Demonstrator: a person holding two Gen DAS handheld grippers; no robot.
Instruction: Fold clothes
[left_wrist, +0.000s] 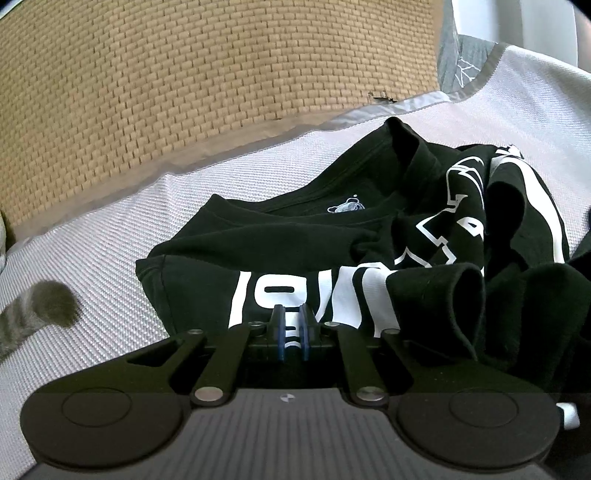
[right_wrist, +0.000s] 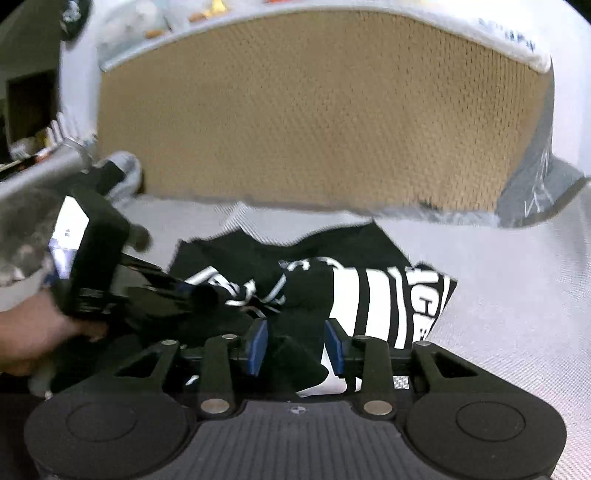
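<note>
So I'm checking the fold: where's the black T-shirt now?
The black T-shirt lies crumpled on the white mesh cover, just ahead of both grippers, below the woven mat.

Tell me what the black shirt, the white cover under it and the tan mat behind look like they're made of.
Black shirt: soft matte knit, probably cotton, judging by its limp folds, with smooth white printed lettering.
White cover: coarse woven fabric with a visible ribbed weave.
Tan mat: small brick-like tiles, possibly bamboo; chipped at one edge.
</note>
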